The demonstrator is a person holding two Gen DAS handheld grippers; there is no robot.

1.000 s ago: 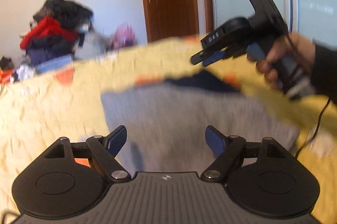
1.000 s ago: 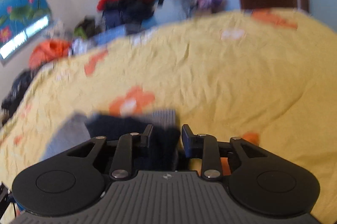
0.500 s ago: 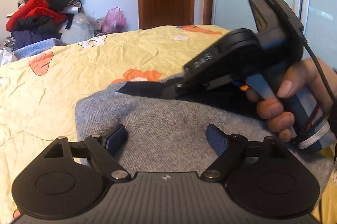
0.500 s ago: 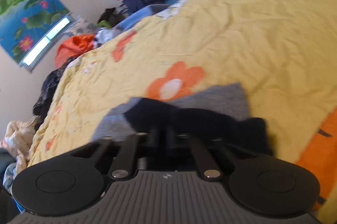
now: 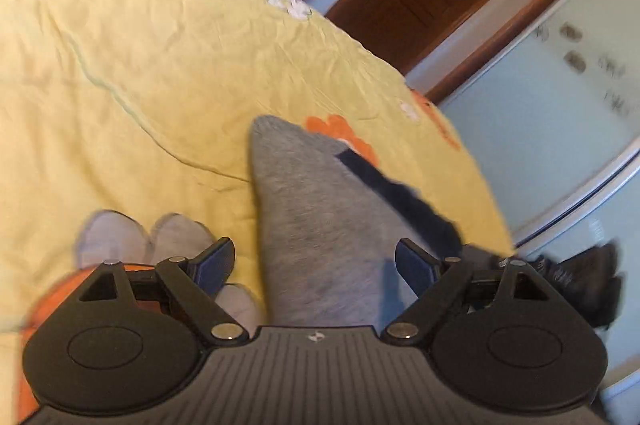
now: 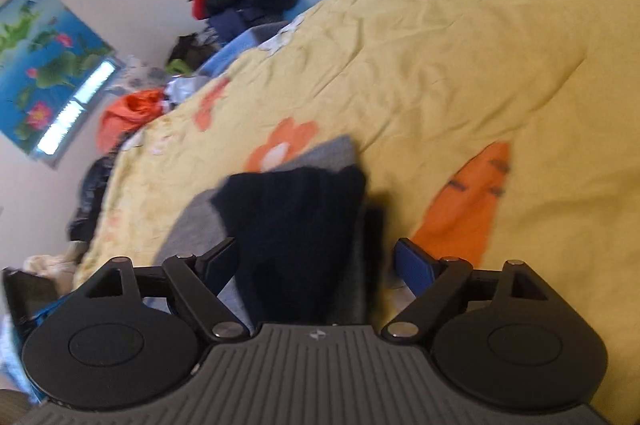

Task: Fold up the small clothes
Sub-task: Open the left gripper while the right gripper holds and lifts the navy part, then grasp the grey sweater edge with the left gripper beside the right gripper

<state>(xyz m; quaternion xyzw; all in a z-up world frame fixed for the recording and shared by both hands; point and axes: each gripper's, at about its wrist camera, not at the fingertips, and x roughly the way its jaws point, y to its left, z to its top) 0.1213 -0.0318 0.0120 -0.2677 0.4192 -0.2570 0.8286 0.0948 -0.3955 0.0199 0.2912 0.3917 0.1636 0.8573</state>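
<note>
Right gripper (image 6: 314, 265) is releasing: jaws, clamped on the dark blue cuff (image 6: 296, 221) half a second ago, are opening around it. Left gripper (image 5: 316, 263) jaws are spreading, empty, over the grey garment (image 5: 316, 225) lying on the yellow bed quilt (image 5: 132, 73). Fold appears laid down.

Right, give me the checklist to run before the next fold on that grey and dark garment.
1. Right tool let go of the dark part: ok, jaws opening, pads stand off the cloth, though it lies between them.
2. Left tool free: ok, jaws opening, nothing pinched; the grey garment lies under the gap.
3. Garment on the yellow bedspread: ok, lying on it.
4. Dark part folded over the grey: ok in the right wrist view.
5. Edges aligned, no wrinkles: cannot tell, both views are blurred.
6. Pale grey small items beside the left tool clear of the garment: cannot tell.
</note>
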